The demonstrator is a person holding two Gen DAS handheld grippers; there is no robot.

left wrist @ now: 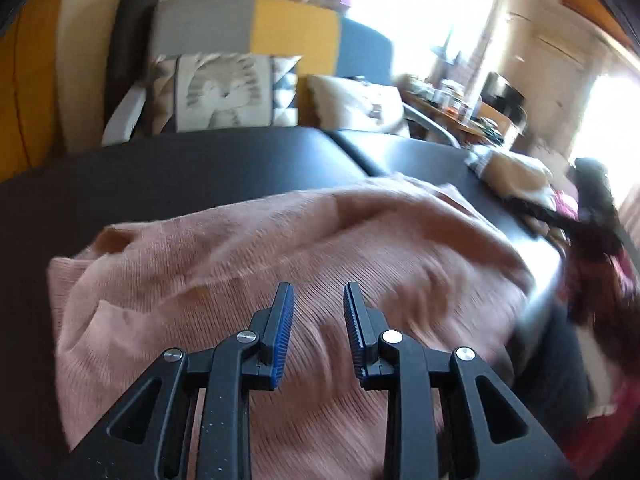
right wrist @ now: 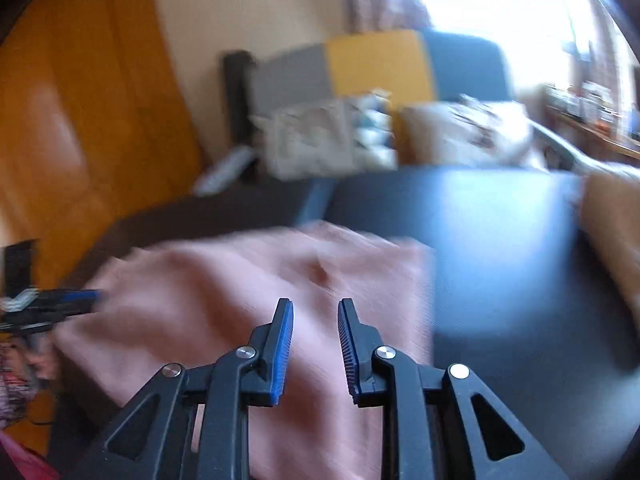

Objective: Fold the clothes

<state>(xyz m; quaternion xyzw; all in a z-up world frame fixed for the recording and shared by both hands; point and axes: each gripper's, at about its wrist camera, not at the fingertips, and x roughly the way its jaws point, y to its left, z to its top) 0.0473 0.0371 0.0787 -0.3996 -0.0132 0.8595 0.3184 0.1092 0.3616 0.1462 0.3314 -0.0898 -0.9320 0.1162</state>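
A pink ribbed knit sweater lies rumpled and partly folded on a black smooth tabletop, filling the near middle of both wrist views.

In the left wrist view, the left gripper, black with blue ridged pads, hangs above the sweater with its fingers set a little apart and nothing between them. To the right, near the table edge, sits a cream-coloured fabric heap, and beside it the other gripper shows as a dark blur.

In the right wrist view, the left gripper pokes in from the far left, blurred, at the sweater's edge. The right gripper hovers over the sweater's right half, fingers slightly parted and empty.

Behind the table stands a grey, yellow and blue patchwork sofa with a printed cushion.
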